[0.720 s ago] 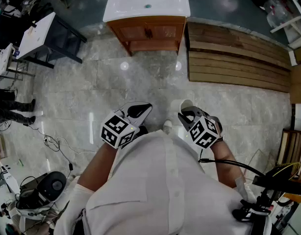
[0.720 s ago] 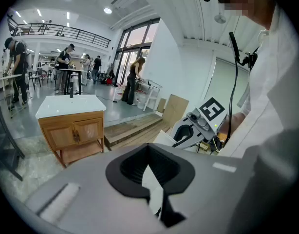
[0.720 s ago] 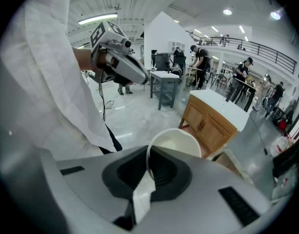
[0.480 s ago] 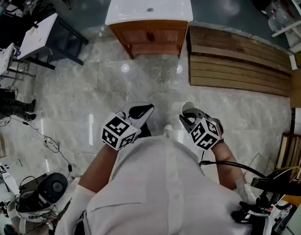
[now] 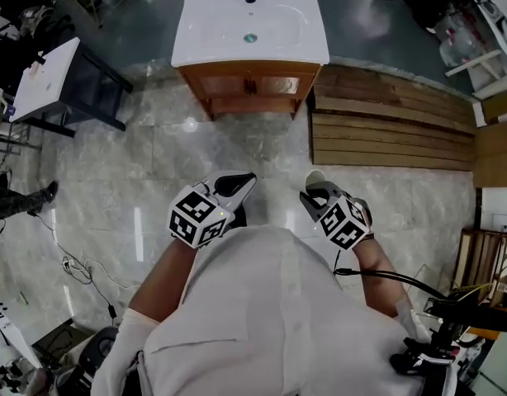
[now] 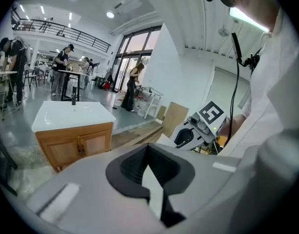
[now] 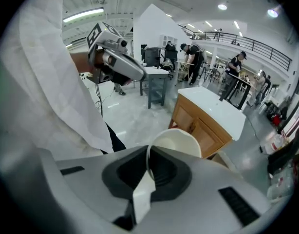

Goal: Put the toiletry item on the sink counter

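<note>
The sink counter (image 5: 249,27) is a white basin top on a wooden cabinet, across the marble floor at the top of the head view. It also shows in the left gripper view (image 6: 71,115) and the right gripper view (image 7: 215,108). My right gripper (image 5: 313,191) is held in front of the person's chest, shut on the rim of a white cup (image 7: 176,141); the cup (image 5: 314,177) pokes out ahead of the jaws. My left gripper (image 5: 239,183) is beside it at the same height, its jaws shut on nothing (image 6: 150,167).
A raised wooden deck (image 5: 394,114) lies right of the cabinet. A dark table with a white top (image 5: 55,73) stands to the left. Cables (image 5: 72,266) trail on the floor at lower left. People work at tables far behind the sink (image 6: 66,67).
The sink counter has slid lower and nearer in the head view as the person moves toward it. Both grippers stay in front of the chest, the right one still on the cup.
</note>
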`<state>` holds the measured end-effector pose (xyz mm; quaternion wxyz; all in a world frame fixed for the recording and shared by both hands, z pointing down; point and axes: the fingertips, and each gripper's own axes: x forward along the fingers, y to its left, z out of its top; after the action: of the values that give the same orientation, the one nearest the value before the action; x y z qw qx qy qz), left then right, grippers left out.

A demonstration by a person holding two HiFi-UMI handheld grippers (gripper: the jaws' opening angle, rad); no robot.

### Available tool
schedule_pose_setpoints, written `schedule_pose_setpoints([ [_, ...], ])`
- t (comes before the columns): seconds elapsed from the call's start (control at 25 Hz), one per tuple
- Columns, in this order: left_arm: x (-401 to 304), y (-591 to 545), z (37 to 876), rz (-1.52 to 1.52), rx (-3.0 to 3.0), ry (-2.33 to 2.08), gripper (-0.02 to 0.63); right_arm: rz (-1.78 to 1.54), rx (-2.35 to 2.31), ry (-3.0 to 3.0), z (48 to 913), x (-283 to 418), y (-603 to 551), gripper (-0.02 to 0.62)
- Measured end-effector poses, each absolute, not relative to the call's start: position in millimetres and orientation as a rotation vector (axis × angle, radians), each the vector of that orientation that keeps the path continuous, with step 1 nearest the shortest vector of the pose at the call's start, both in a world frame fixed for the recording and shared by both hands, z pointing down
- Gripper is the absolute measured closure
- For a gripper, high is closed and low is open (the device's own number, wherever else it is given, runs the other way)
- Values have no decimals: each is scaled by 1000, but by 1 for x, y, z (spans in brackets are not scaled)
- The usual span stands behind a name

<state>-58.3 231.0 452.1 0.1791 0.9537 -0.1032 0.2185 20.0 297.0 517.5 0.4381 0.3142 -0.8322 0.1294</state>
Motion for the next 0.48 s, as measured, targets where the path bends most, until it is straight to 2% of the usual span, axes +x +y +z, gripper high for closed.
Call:
schedule_pose_setpoints([
  [0.48, -102, 53, 439, 617, 2729, -148, 600, 322, 788, -1974, 509, -11, 93, 586],
])
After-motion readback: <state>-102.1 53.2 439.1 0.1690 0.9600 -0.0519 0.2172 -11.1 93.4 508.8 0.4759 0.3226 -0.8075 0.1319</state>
